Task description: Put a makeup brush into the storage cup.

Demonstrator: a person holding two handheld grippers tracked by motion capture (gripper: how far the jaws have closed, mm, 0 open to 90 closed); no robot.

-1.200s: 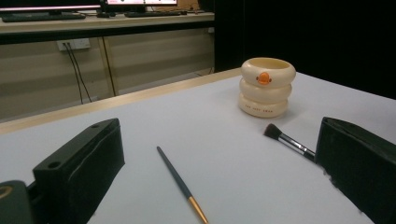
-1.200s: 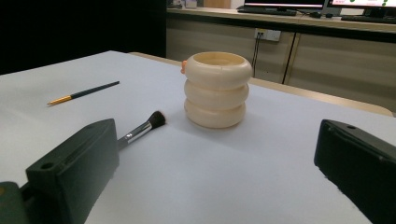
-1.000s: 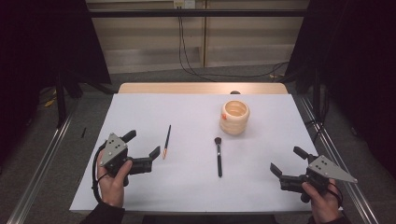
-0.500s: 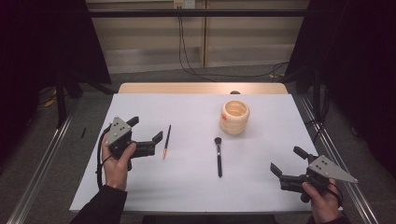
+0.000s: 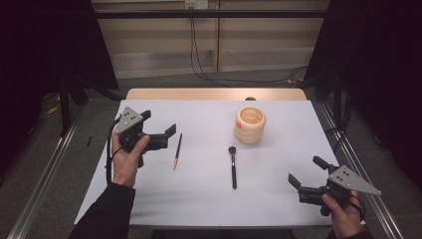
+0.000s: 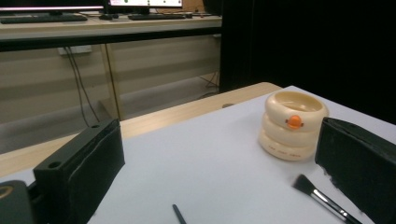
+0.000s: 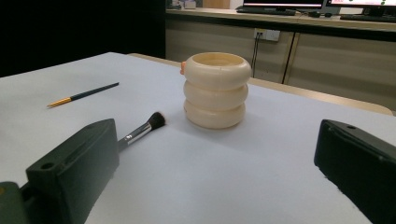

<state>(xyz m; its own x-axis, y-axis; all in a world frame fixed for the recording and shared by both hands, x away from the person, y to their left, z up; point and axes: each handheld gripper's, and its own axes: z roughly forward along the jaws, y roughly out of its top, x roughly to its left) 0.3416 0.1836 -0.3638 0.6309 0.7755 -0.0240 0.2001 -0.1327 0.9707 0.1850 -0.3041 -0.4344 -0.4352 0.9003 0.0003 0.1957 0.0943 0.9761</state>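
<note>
Since the earlier frames the left gripper (image 5: 168, 135) has travelled away from the near edge toward the far side and now hovers with its jaws spread wide, just left of the pencil's dark far end; the right gripper has not shifted. The pencil (image 5: 176, 151) lies flat on the white table (image 5: 199, 199), left of the middle, its orange tip pointing near. From the left gripper view only its dark end (image 6: 179, 214) peeks up between the jaws, so the grasp looks not yet lined up.

Right of the pencil lies a makeup brush (image 5: 232, 167), bristles toward the far side, well apart from it. Farther off to the right stands a cream ringed cup (image 5: 250, 124), upright and empty as far as can be seen. At the near right corner the right gripper (image 5: 304, 177) rests with its jaws also released, holding nothing.

The likely risk is that the thin pencil rolls or skids when the jaws close, because it lies flat on a smooth surface and one jaw may touch first. Gripping it near one end could also let it tilt and slip out on the lift.
</note>
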